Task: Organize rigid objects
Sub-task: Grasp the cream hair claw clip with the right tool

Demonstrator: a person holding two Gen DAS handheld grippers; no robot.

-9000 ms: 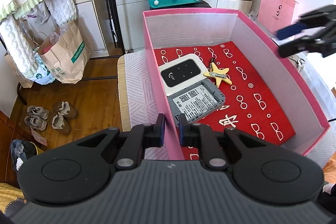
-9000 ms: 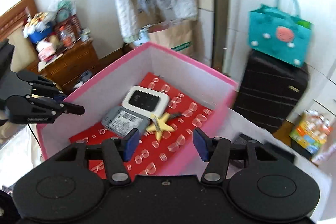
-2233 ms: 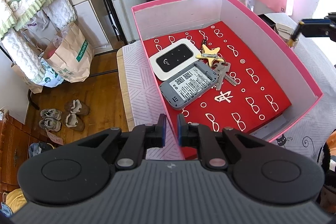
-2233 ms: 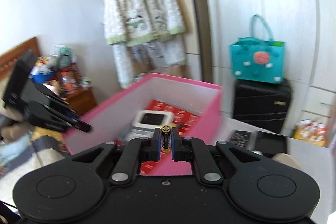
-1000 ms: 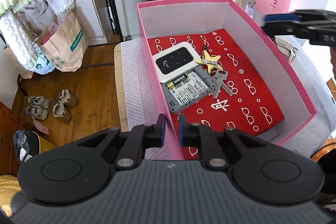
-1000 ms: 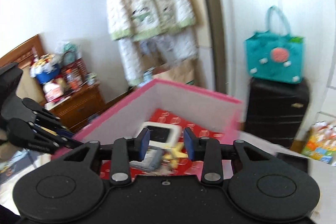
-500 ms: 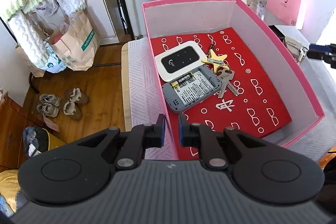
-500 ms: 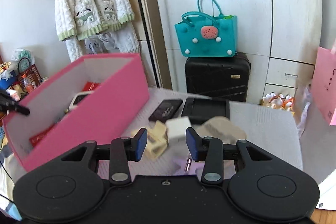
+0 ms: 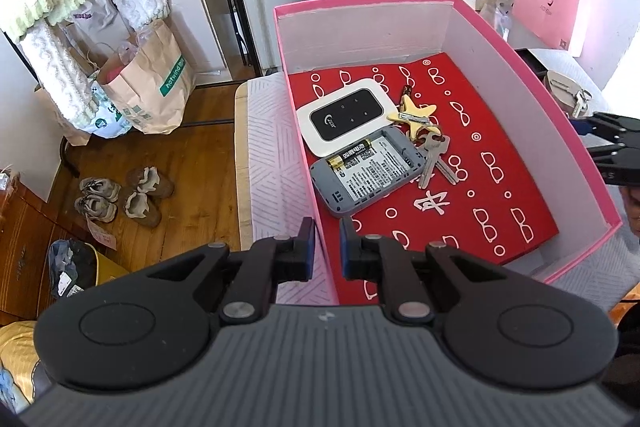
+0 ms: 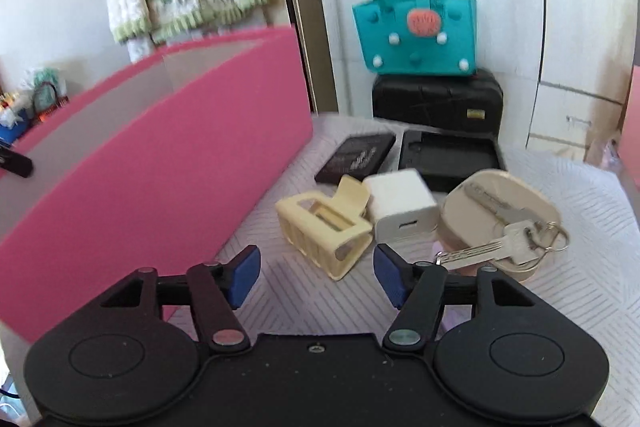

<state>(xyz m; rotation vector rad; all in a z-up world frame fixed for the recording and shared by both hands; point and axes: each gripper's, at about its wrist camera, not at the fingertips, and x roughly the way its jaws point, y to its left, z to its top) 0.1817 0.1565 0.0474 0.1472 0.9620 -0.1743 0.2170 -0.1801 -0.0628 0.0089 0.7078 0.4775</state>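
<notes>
Cream hair claw (image 10: 326, 229) lies on the cloth just outside the pink box (image 10: 168, 163), long axis running diagonally away from the box wall. It sits directly ahead of the right gripper (image 10: 316, 275), jaws spread wide, nothing held. Left gripper (image 9: 325, 247) straddles the box's near wall, nearly closed. Right is nearer.

Router (image 9: 345, 114), battery (image 9: 351, 156) on cover (image 9: 367, 176), keys (image 9: 434, 154) in box (image 9: 524, 67) — hair clip (image 10: 324, 225), charger (image 10: 400, 209) just right.
</notes>
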